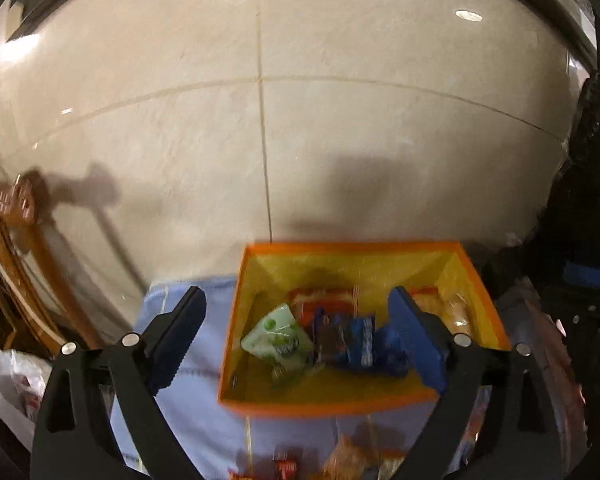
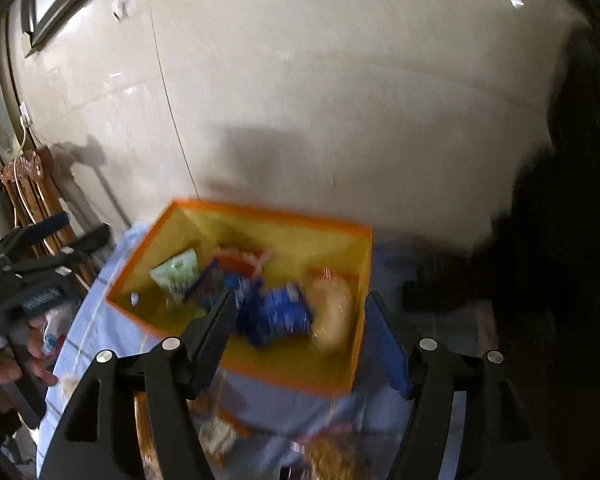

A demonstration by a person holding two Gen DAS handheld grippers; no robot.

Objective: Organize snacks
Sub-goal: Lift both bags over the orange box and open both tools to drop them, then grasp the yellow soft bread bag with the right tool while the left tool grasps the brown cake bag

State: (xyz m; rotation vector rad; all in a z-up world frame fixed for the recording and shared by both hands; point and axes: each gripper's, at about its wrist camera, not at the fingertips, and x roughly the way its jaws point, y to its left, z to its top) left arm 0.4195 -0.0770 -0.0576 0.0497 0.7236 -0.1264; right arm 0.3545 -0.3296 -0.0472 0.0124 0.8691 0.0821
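A: Nearest the left wrist lens, what shows?
B: The left gripper (image 1: 296,328), tilted downward, jaws spread wide with nothing pinched; its right finger (image 1: 414,338) overlaps the box interior, its left finger hangs over the pale blue cloth (image 1: 208,360). At 6 o'clock, loose snack packets (image 1: 342,458) lie on the cloth; their print is too blurred to read.

A: And the right wrist view?
B: The right gripper (image 2: 300,336), also pitched down, jaws apart and empty, straddling the near right corner of the orange box (image 2: 284,380). At 9 o'clock, a hand (image 2: 4,364) holds the other gripper's handle.

A: Where are the sorted snacks?
B: Inside the box: a green-and-white pouch (image 1: 278,336) at its left, a blue wrapper (image 1: 360,340) centre, a pale bun-like pack (image 2: 332,316) right, a red packet (image 1: 320,298) behind. No lettering is legible.

A: Beyond the box?
B: At 12 o'clock, a glossy beige tiled wall (image 1: 340,120); at 9 o'clock, carved wooden furniture (image 1: 16,208).
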